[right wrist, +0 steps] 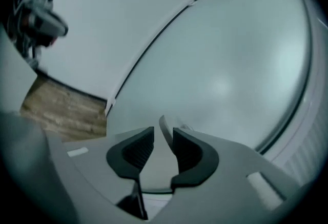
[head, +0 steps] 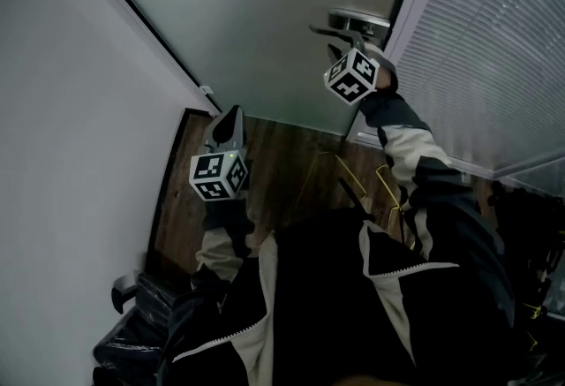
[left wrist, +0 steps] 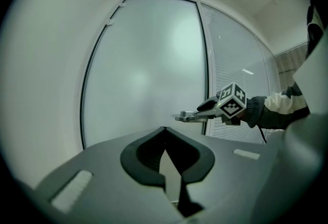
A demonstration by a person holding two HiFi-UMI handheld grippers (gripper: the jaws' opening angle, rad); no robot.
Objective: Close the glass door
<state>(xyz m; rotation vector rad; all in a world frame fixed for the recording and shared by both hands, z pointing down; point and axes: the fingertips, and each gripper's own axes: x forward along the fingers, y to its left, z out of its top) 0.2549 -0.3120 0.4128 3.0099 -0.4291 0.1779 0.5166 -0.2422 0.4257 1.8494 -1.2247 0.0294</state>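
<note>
The door (head: 265, 13) is one tall sheet of frosted glass, pale grey-green and milky, with nothing showing through it. A thin dark strip runs down its left edge, where it meets the white wall (head: 71, 110), and a small fitting sits low on that edge. Its right edge stands against a dark post, and beyond the post is a panel of shut blinds (head: 494, 49). From the left gripper view the door looks in line with that panel. I can't tell whether it is latched.

The handle (left wrist: 185, 117) is a silvery metal lever on a round plate, close to the door's right edge, and it sticks out level towards the left.

The right gripper (head: 344, 47) is up at that lever on an outstretched arm. Its jaws stand about half apart with the thin lever between them. The lever lies close along one pad (right wrist: 192, 148), and a slit of light shows at the other.

The left gripper (head: 229, 117) hangs lower and well to the left, pointing at the glass and apart from it. Its jaws are closed tip to tip on nothing.

Dark wood floor (head: 265, 155) runs along the door's foot.
</note>
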